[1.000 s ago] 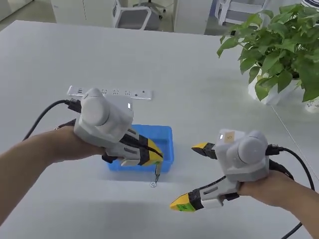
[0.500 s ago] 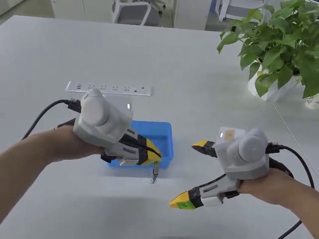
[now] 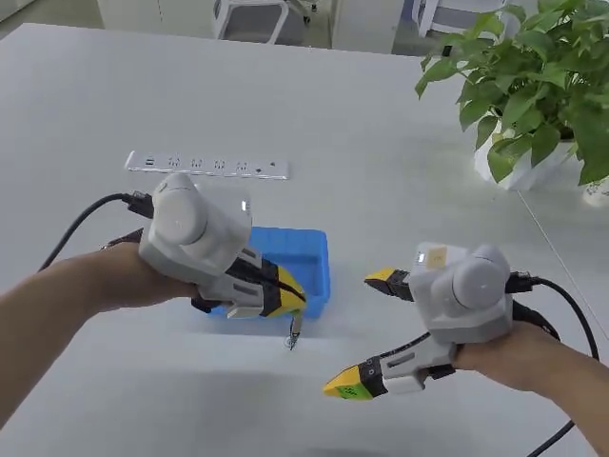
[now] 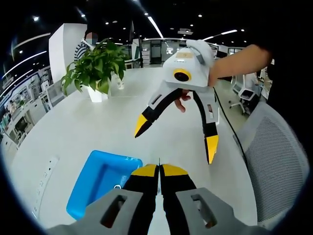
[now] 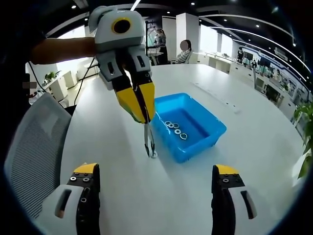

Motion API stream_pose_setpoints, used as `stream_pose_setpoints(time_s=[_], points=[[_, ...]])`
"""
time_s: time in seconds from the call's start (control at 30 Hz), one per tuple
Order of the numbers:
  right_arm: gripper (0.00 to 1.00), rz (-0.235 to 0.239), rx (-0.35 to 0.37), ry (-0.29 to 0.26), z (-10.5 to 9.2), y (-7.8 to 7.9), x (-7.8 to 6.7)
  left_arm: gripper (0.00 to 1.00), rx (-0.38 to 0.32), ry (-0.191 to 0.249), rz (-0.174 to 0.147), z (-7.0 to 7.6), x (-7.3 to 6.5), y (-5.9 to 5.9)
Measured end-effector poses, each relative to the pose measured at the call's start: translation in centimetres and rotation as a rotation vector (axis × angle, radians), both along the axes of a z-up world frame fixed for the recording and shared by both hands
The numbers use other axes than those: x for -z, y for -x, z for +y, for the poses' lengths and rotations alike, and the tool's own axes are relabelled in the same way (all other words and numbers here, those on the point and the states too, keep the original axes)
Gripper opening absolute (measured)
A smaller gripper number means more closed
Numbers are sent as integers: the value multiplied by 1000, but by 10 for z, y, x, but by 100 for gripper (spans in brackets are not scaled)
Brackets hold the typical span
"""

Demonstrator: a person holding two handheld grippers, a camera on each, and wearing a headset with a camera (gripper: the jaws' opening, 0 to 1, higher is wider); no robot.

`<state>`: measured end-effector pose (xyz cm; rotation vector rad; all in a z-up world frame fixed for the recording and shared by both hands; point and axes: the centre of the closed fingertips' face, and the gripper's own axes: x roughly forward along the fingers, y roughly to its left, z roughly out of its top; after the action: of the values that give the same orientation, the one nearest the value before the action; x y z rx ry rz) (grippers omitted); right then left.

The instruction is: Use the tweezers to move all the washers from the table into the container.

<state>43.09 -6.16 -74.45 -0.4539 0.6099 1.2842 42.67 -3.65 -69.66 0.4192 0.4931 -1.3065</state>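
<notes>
Left gripper (image 3: 297, 297) clamps slim tweezers (image 5: 148, 139), tips at a washer (image 5: 154, 155) on the table beside the blue container (image 5: 205, 138); right gripper (image 3: 360, 333) gapes. Light, hard, likely slippery: pinch across its ring

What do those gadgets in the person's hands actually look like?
Both are alike: the left gripper and the right gripper each have a rounded pale grey body, from which two black jaws taper to yellow tips. One of the right gripper's tips carries a green patch. A black cable trails from the back of each. The person's forearms are bare, without sleeves.
</notes>
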Motion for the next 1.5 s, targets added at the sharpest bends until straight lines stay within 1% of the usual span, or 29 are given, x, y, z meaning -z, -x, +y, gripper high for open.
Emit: stream_pose_setpoints(time_s=[0.2, 0.3, 0.33, 0.4, 0.47, 0.5, 0.6, 0.7, 0.77, 0.9, 1.1, 1.3, 1.4, 1.5], points=[[84, -12, -56, -13, 9, 6, -1, 5, 6, -9, -4, 1, 0, 0], [76, -26, -87, -17, 14, 7, -1, 5, 9, -12, -7, 2, 0, 0], [71, -33, -97, -17, 16, 6, -2, 5, 9, -12, -8, 2, 0, 0], [66, -37, -116, -21, 20, 6, -2, 5, 12, -15, -11, 3, 0, 0], [60, -58, -140, -27, 25, 5, -4, 5, 17, -16, -12, 2, 0, 1], [57, -61, -144, -27, 26, 4, -4, 5, 19, -16, -12, 2, 0, 1], [45, -75, -179, -15, 31, 2, -1, 5, 23, -19, -14, 3, 0, 1], [31, -73, -214, 2, 35, 3, 3, 5, 29, -20, -14, 3, 0, 1], [30, -80, -229, 11, 39, 1, 7, 5, 32, -22, -14, 3, 0, 0], [27, -79, -260, 20, 44, -2, 12, 5, 36, -25, -12, 4, 0, 0], [23, -80, -332, 53, 50, 0, 21, 5, 45, -30, -9, 3, 2, -2], [18, -99, -386, 82, 56, -2, 28, 5, 53, -34, -9, 4, 2, -1], [16, -91, -400, 85, 58, -1, 30, 5, 58, -40, -11, 4, 2, -1], [12, -86, -423, 89, 58, 4, 31, 5, 57, -46, -12, 5, 3, -2]])
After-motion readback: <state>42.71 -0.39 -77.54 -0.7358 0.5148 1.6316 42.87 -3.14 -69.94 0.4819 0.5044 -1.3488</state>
